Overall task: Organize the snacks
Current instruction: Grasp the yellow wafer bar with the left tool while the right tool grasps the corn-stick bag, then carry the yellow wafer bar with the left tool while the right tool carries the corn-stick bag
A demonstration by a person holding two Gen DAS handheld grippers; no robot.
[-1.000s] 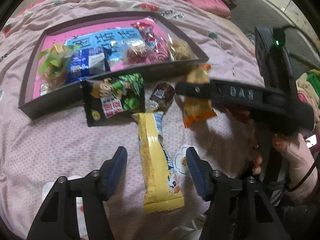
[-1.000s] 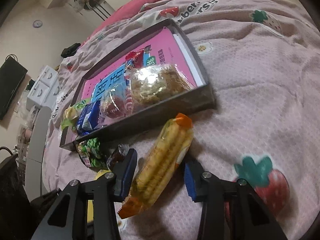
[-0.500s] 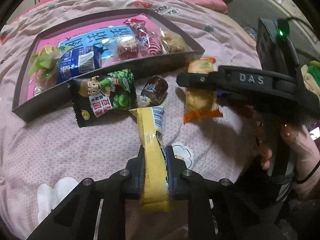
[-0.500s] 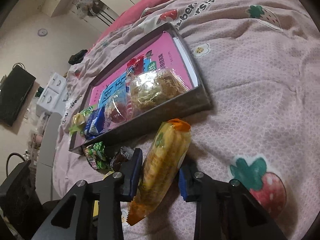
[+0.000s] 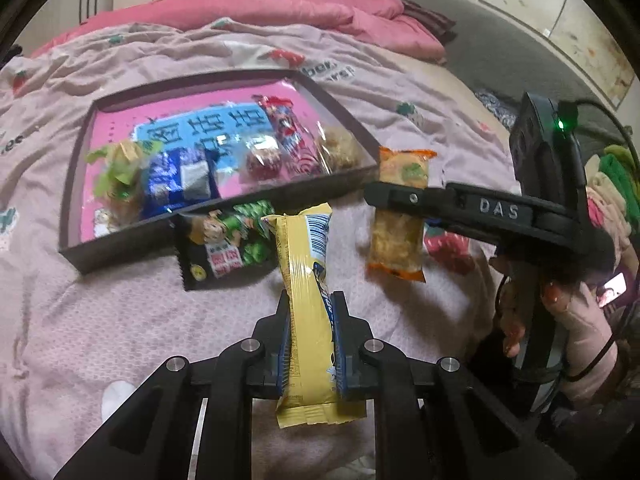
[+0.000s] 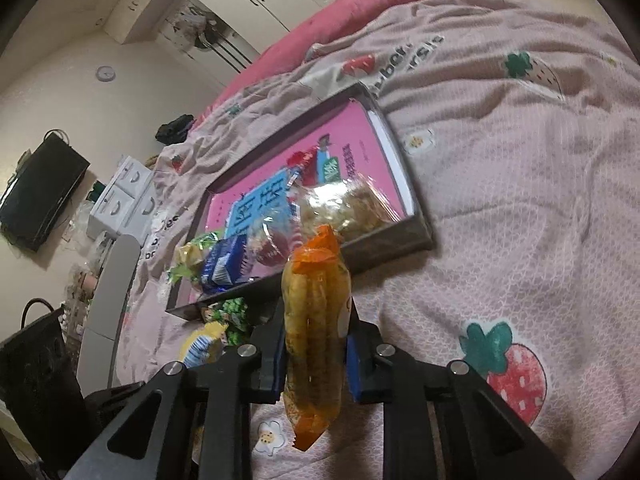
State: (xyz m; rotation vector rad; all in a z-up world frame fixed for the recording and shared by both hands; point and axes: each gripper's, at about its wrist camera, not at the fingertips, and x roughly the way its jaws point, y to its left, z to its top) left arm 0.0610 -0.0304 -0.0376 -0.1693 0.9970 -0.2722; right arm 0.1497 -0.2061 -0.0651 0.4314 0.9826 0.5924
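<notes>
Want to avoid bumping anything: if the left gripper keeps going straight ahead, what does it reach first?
Probably the green snack bag lying just before the tray. The left gripper holds the yellow bar raised, so it may pass over; depth is unclear.

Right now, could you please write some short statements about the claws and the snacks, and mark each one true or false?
1. The left claw is shut on the yellow snack bar. True.
2. The right claw is open and holds nothing. False: it is shut on the orange-ended snack pack.
3. The green and black snack packet lies inside the tray. False: it lies on the bedspread, in front of the tray.
4. Several snacks lie in the tray. True.
</notes>
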